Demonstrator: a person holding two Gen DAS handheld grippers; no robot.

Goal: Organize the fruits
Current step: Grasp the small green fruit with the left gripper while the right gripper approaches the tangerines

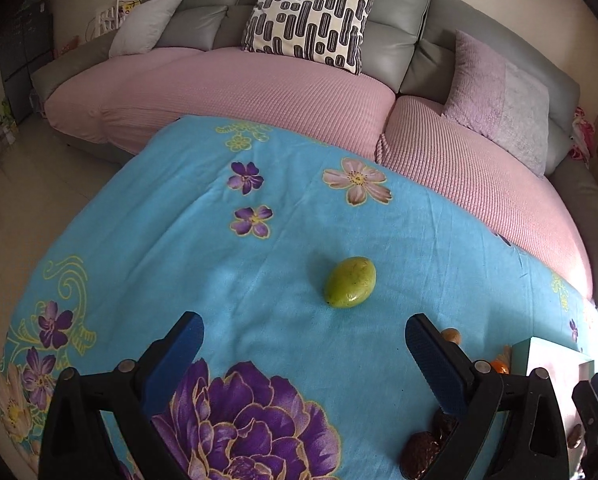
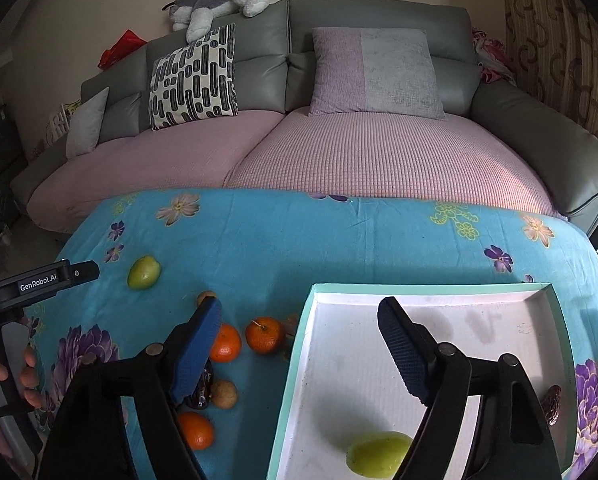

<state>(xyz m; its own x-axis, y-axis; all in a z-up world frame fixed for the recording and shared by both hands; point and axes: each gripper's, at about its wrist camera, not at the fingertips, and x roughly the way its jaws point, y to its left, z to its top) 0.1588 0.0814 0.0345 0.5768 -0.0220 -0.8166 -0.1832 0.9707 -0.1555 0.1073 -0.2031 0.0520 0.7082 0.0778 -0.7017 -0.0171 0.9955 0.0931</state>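
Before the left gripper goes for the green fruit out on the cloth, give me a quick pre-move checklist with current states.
1. Left hand-held gripper open and empty: ok.
2. Green fruit on the cloth lies ahead between the fingers, nothing touching it: ok.
3. Right hand-held gripper open and empty: ok.
4. Tray has room; only one green fruit in the tray shows: ok.
5. Oranges beside the tray, off the left gripper's line: ok.
6. Fruit firmness for the squeeze: cannot tell.
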